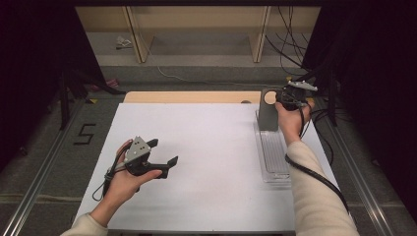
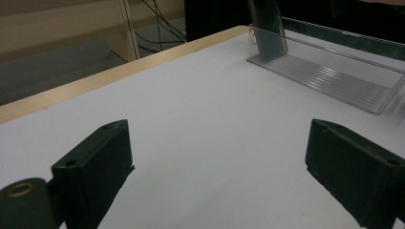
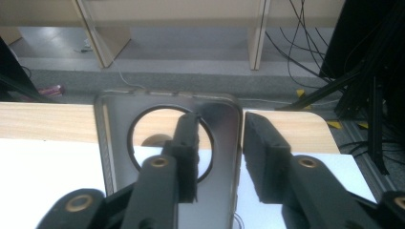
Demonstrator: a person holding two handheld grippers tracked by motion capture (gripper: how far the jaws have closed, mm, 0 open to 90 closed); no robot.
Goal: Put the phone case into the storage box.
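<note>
Even, soft overhead light brightens the white table point(image 1: 206, 147), while both sides of the high view fall into near-black. Shadows are faint. The clear plastic tray point(image 2: 334, 78) catches pale glare. Close-up jaws look slightly blurred, edges grainy.

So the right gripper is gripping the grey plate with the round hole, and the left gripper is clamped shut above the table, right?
Not quite. The left gripper is open: the left gripper view shows its fingers wide apart over the white table. The right gripper does grip the grey plate.
</note>
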